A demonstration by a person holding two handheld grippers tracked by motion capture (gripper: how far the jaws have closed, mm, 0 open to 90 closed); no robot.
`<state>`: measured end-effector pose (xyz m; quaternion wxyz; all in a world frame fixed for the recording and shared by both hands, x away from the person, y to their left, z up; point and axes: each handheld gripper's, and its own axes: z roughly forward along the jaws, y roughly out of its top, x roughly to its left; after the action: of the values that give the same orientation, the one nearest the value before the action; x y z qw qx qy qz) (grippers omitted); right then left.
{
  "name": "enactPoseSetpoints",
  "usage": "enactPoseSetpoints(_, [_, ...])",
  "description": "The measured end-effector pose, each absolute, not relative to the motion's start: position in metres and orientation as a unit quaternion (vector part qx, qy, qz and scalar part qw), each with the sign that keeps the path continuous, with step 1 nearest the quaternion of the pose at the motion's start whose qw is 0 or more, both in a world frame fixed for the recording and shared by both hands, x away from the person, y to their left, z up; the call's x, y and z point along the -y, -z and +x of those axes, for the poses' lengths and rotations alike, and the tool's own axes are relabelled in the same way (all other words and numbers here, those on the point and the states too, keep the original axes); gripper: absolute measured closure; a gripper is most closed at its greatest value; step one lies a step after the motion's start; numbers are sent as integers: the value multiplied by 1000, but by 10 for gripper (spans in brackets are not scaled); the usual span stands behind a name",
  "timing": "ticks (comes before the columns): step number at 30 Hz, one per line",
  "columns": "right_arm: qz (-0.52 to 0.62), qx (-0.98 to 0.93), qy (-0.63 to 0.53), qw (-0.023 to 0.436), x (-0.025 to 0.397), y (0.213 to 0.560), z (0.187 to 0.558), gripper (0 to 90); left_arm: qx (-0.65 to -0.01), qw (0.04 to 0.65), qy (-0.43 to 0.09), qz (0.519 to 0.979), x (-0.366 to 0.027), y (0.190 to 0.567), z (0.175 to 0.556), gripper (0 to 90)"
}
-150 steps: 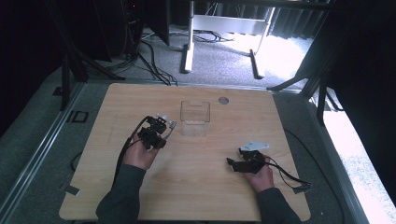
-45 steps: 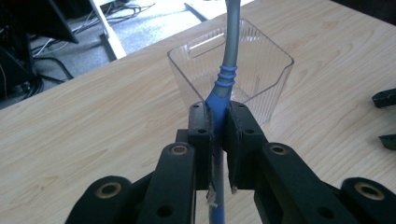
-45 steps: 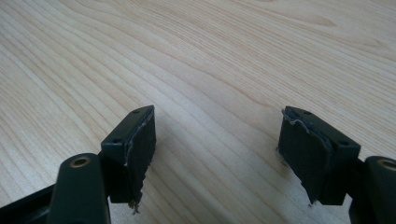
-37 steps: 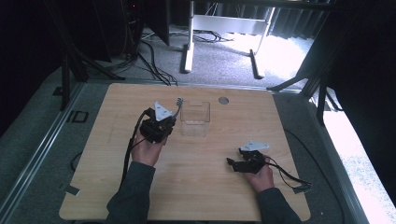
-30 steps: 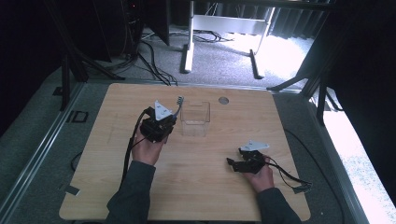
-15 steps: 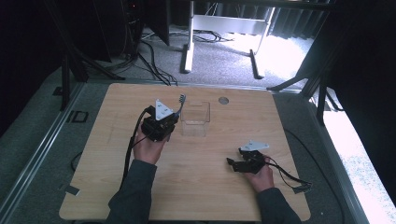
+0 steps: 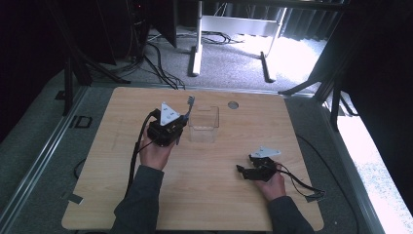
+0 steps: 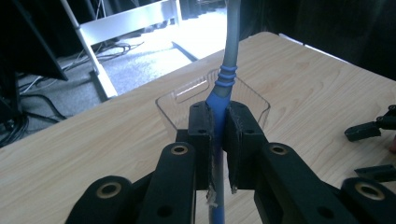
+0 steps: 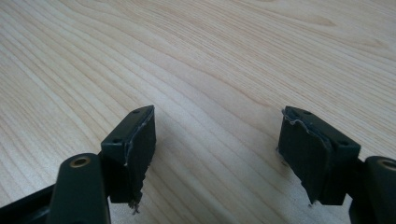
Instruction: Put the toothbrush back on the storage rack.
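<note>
My left gripper (image 7: 179, 128) (image 8: 218, 127) is shut on a fork-like utensil (image 7: 188, 104) (image 8: 230, 44) with a blue handle and a grey upper part. The blue handle is clamped between the pads and the grey end points up and away. Just right of it on the wooden table (image 7: 112, 165) stands a clear plastic container (image 7: 204, 125) (image 8: 252, 100); the utensil's head is at its near-left corner. My right gripper (image 7: 245, 164) (image 9: 217, 144) rests low at the front right, open, with bare wood between its pads (image 9: 134, 144).
A round grey grommet (image 7: 233, 105) sits in the tabletop behind the container. Cables trail from both grippers, one (image 7: 304, 185) towards the table's right edge. My right gripper's jaw tips (image 8: 369, 132) show at the right of the left gripper view.
Since five seconds ago my left gripper has gone forward and right to the container's left side with the utensil in it. In the last second it barely shifted. The right gripper stayed put.
</note>
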<state>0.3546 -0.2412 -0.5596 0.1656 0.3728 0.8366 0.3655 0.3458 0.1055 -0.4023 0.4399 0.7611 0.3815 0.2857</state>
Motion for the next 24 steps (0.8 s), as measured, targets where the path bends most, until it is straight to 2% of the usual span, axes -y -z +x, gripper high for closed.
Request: enactPoseSetpoints(24, [372, -837, -366, 165, 241, 560, 355, 272, -353, 469, -284, 758, -103, 396, 349, 817])
